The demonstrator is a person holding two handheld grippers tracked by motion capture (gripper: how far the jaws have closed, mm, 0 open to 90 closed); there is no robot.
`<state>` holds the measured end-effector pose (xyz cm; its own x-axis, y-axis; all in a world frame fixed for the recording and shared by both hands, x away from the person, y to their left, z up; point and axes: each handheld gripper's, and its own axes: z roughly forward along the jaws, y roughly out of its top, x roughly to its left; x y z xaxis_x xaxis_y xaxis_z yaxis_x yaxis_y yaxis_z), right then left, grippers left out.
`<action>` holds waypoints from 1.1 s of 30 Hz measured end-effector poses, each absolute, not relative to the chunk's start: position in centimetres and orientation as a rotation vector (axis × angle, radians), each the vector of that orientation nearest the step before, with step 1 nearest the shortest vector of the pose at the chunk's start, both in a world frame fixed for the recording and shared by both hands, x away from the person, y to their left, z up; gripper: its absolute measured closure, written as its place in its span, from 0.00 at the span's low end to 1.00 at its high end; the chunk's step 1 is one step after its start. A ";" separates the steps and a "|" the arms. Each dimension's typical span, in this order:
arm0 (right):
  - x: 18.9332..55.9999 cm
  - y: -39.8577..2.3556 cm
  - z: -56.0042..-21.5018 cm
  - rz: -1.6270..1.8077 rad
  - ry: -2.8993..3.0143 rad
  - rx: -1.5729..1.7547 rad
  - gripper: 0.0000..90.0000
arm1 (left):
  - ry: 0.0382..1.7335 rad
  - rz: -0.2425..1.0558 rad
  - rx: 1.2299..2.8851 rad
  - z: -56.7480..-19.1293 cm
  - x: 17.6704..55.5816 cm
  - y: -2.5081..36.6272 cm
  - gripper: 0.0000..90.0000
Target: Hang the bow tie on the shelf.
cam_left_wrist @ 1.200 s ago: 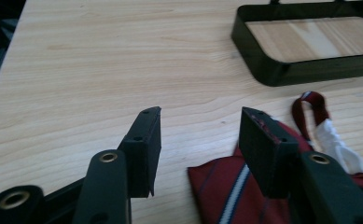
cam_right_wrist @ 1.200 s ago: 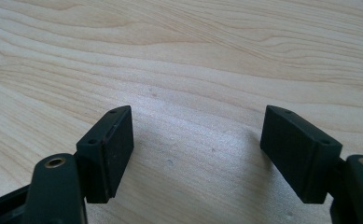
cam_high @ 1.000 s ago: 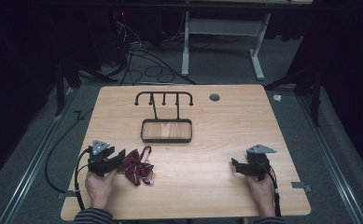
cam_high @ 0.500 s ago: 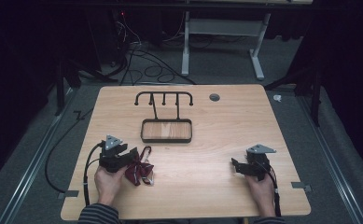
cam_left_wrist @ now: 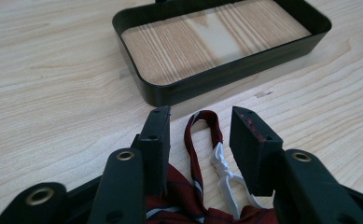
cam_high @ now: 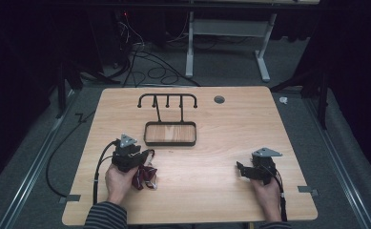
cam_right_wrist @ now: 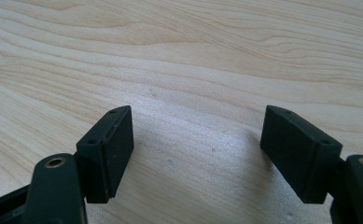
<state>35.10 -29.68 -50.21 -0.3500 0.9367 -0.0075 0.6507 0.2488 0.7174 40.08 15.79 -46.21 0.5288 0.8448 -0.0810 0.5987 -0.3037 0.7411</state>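
Left gripper (cam_left_wrist: pixel 195 140) over a dark red striped bow tie (cam_left_wrist: pixel 188 205) at the near left of the table (cam_high: pixel 221 124).

The bow tie is soft, light cloth with a thin strap loop (cam_left_wrist: pixel 202 126) and a white plastic clip (cam_left_wrist: pixel 223 170) (probably fragile); the bunched fabric seems the safer place to grip. The left jaws have just been closing, the strap between them, not yet pinched. The right gripper (cam_right_wrist: pixel 195 149) rests with jaws wide apart, near right. The wood surface is smooth, and a black tray (cam_left_wrist: pixel 226 77) with a hook rack (cam_high: pixel 168 100) stands farther off; the room is dark.
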 end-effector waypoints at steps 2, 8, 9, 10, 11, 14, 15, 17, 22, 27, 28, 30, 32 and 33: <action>35.1 -29.7 -50.2 0.877 2.090 1.445 0.30 | 1.168 0.414 2.035 -46.3 40.4 15.6 0.67; 35.1 -29.7 -50.2 0.877 2.090 1.445 0.30 | 1.166 0.398 2.049 -46.5 41.3 15.1 0.70; 35.1 -29.7 -50.2 0.877 2.090 1.445 0.30 | 1.166 0.398 2.053 -46.6 41.4 15.0 0.71; 35.1 -29.7 -50.2 0.878 2.090 1.445 0.30 | 1.164 0.395 2.054 -46.7 41.5 14.9 0.71; 35.1 -29.7 -50.2 0.878 2.090 1.445 0.30 | 1.170 0.382 2.060 -46.9 41.8 14.8 0.72; 35.1 -29.7 -50.2 0.878 2.090 1.445 0.30 | 1.178 0.370 2.071 -47.4 42.1 14.7 0.75; 35.1 -29.7 -50.2 0.878 2.090 1.445 0.30 | 1.178 0.367 2.077 -47.5 42.2 14.6 0.76; 35.1 -29.7 -50.2 0.878 2.090 1.445 0.30 | 1.179 0.366 2.083 -47.7 42.3 14.6 0.78; 35.1 -29.7 -50.2 0.878 2.090 1.445 0.30 | 1.196 0.358 2.093 -48.2 42.7 14.7 0.81; 35.1 -29.7 -50.2 0.878 2.090 1.445 0.30 | 1.211 0.354 2.100 -48.6 42.9 14.7 0.85; 35.1 -29.7 -50.2 0.878 2.090 1.445 0.30 | 1.211 0.354 2.101 -48.6 43.0 14.6 0.85; 35.1 -29.7 -50.2 0.878 2.090 1.445 0.30 | 1.211 0.351 2.102 -48.7 43.0 14.6 0.86; 35.1 -29.7 -50.2 0.878 2.090 1.445 0.30 | 1.213 0.349 2.109 -48.8 43.0 14.5 0.87; 35.1 -29.7 -50.2 0.878 2.090 1.445 0.30 | 1.215 0.345 2.116 -49.0 43.1 14.4 0.88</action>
<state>35.10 -29.68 -50.21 -0.3505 0.9365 -0.0069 0.6506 0.2488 0.7175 43.11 14.42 -49.00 0.5323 0.8412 -0.0951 0.6655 -0.3464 0.6612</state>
